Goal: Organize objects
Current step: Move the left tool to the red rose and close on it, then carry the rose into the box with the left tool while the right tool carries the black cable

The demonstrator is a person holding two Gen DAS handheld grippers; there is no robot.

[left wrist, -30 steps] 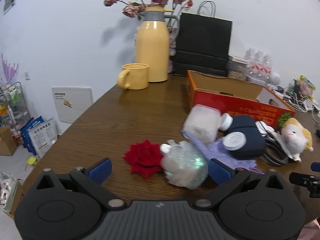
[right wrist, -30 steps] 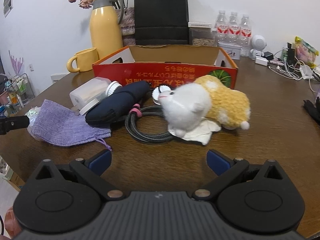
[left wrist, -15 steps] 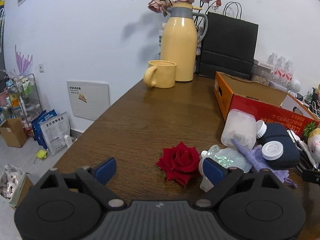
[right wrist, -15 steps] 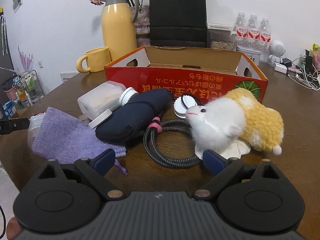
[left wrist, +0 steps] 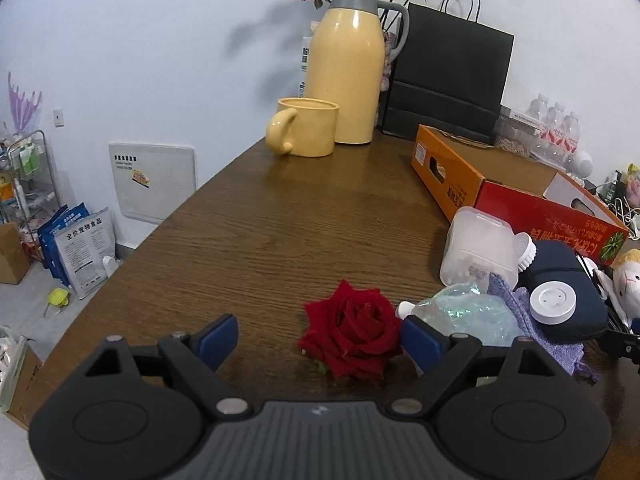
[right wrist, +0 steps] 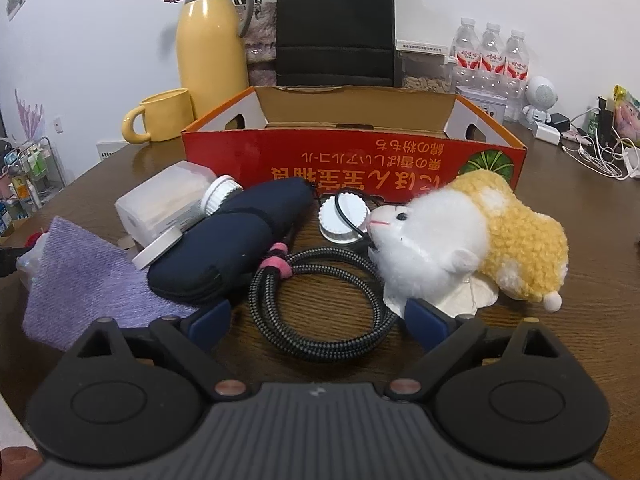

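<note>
The left gripper (left wrist: pixel 316 336) is now lined up on the red rose (left wrist: pixel 354 340), which is seen lying on the tabletop (left wrist: pixel 300 216) between the blue pads, nearer the right one; the jaws are held wide and nothing is gripped. 1 second ago the iridescent plastic bag (left wrist: pixel 468 316) was framed between those pads instead, so the aim has been shifted leftward from the bag to the flower. It is judged that the rose has been chosen as the next item to be put away.

On the other side, the right gripper (right wrist: pixel 318 320) has been brought in closer and lower: the coiled braided cable (right wrist: pixel 320 304) is now straddled by its wide-open jaws, with nothing clamped yet. In the earlier view the cable and the plush hamster (right wrist: pixel 460 248) were seen further off, with bare wood in front of the pads. The hamster is now just beside the right pad, so a snag on the plush is a risk if the jaws are closed carelessly.

The orange cardboard box (right wrist: pixel 352 160) is seen open behind the clutter and appears empty from this angle; it is taken as the likely destination. The navy pouch (right wrist: pixel 232 244), the purple cloth bag (right wrist: pixel 84 280), the clear plastic container (right wrist: pixel 164 204) and the white lid (right wrist: pixel 344 218) are untouched, so little of the sorting looks done.
</note>
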